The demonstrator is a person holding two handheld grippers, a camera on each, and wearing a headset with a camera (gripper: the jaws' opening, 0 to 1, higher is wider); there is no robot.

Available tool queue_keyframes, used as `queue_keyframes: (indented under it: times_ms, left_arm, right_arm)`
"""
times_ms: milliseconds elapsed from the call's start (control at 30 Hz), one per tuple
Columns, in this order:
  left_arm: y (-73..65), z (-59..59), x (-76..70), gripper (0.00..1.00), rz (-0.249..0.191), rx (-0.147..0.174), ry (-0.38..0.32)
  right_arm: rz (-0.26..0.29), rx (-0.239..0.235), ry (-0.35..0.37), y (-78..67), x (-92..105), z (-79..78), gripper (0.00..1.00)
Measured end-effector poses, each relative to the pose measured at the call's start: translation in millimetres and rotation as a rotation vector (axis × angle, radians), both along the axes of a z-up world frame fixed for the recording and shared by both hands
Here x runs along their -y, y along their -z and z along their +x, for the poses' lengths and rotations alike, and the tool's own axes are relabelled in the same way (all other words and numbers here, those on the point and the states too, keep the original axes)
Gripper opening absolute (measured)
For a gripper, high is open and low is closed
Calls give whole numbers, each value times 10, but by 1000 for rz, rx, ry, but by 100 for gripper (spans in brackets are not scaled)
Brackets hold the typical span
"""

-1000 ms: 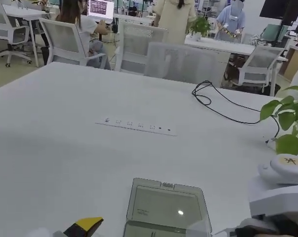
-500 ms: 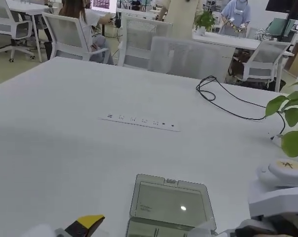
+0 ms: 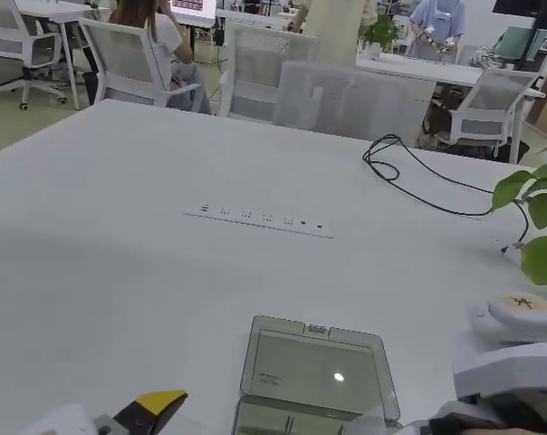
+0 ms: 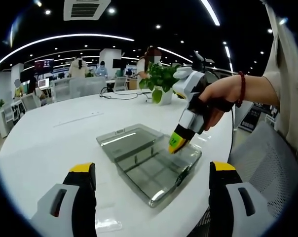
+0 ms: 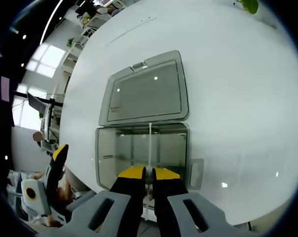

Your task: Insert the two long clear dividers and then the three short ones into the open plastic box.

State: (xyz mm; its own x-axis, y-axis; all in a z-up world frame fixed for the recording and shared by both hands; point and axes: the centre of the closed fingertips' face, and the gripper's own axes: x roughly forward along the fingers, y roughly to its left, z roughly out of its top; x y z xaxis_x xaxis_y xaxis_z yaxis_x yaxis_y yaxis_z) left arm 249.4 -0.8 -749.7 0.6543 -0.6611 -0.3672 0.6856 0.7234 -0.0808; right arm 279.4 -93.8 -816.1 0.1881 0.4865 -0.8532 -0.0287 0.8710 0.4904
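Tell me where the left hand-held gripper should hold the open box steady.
Likely best: pinch the rim of the plastic box's side wall nearest the open left hand-held gripper, coming down from above. That wall stands thin and upright, takes a jaw each side, and sits clear of the right hand-held gripper, shut on a divider.

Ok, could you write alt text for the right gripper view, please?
The right tongs, yellow-tipped, pinch a thin clear divider standing in the open clear plastic box on a white table; its lid lies flat behind.
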Motion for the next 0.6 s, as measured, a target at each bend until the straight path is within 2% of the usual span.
queue_keyframes:
  times_ms: [333,600]
  left_arm:
    - [2,12,-13,97,-9,-5,-9]
    - [-2,6,-4,97,-11,-6,-7]
  right_arm:
    - [-87,30,-105,7,-20,0,7]
    - [-73,7,-103,-9,10,9,7]
